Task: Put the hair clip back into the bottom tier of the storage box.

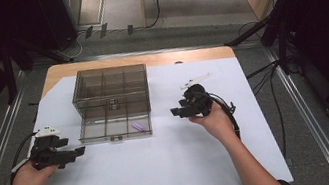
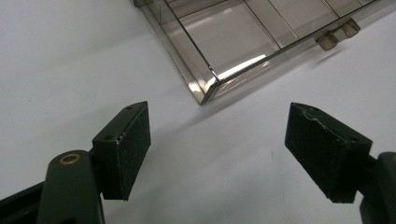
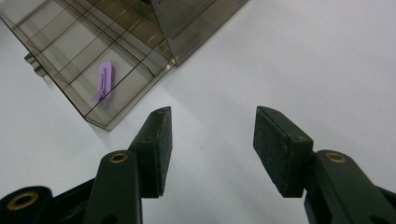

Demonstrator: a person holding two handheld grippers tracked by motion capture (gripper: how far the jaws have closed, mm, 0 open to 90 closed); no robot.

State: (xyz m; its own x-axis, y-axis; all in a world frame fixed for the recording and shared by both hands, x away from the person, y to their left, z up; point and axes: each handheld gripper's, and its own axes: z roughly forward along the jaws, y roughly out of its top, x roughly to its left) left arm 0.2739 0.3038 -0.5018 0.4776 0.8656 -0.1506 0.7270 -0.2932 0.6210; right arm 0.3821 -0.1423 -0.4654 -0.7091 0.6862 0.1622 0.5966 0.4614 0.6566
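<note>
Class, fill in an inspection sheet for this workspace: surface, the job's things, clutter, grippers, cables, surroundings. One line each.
Surface: white sheet over a wooden table.
Job's things: smoky clear compartment box with its lower drawer pulled out; purple clip lies in the drawer's front right compartment.
Clutter: one white object behind the right gripper.
Grippers: left gripper open, empty; right gripper open, empty, apart from the drawer.
Cables: gripper cable by the right hand; more cables on the floor.
Surroundings: dark stands, floor rails, a wooden cabinet behind.
</note>
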